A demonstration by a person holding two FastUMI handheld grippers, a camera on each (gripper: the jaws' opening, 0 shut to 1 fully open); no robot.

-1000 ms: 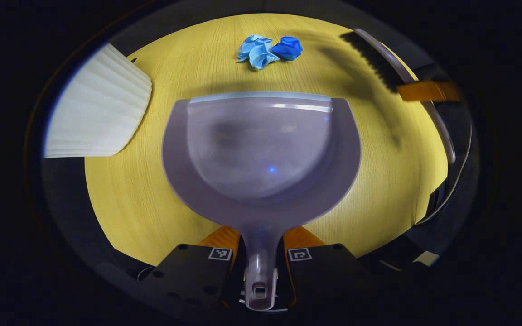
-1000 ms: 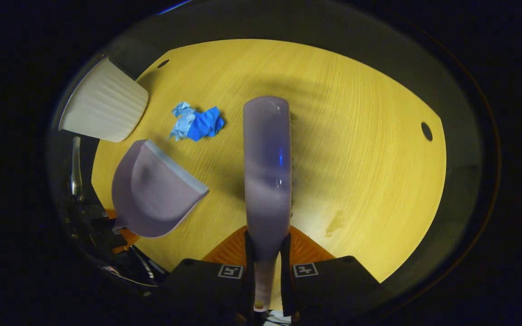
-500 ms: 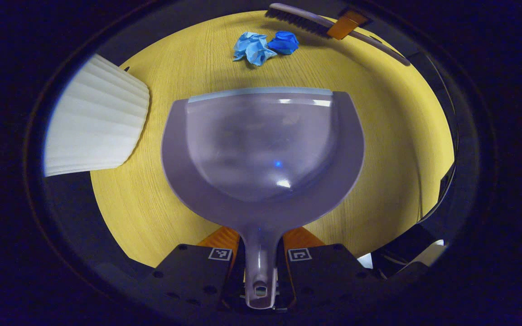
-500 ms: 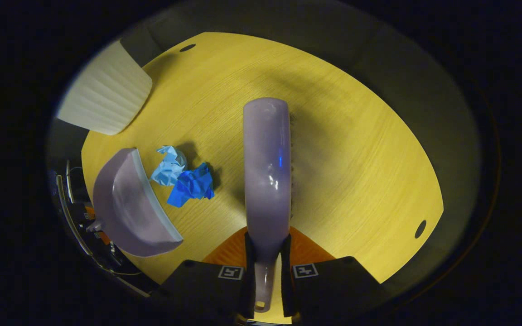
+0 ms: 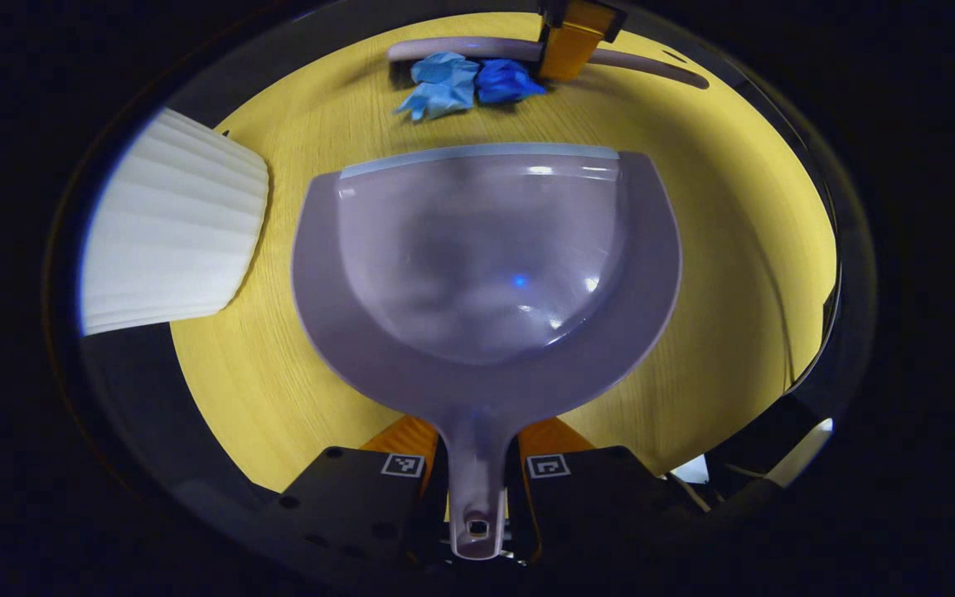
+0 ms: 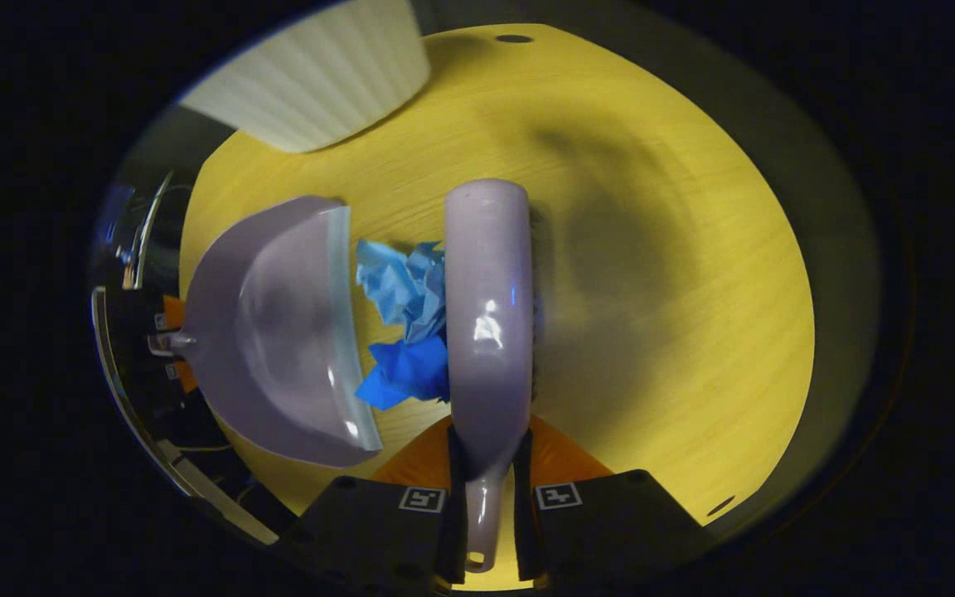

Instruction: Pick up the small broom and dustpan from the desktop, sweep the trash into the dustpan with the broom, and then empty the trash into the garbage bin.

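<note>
So the left gripper (image 5: 477, 489) sits at the bottom middle of the left gripper view, both fingers clamped on the handle of the dustpan (image 5: 486, 274), which fans out up the frame with its pale front lip lying flat toward the trash. In the right gripper view the right gripper (image 6: 490, 506) is also bottom middle, pinching the stem of the broom (image 6: 490, 315), whose smooth back runs straight up the centre with the bristles hidden underneath. The trash (image 6: 407, 327), one light blue wad and one darker blue wad, is pressed right against the broom's left edge there, squeezed between it and the dustpan lip, which is just beside it. From the left gripper view the same trash sits at top centre, with the broom lying sideways right behind it and a finger of the right gripper poking in at the top edge. The desk (image 5: 726, 274) is yellow wood grain; the right gripper view adds small dark holes near its rim at the top and lower right. A white ribbed bin (image 5: 171, 224) is at mid left in the left gripper view and upper left in the other. The only markings are small square black-and-white tags on the gripper bodies, nothing readable.
</note>
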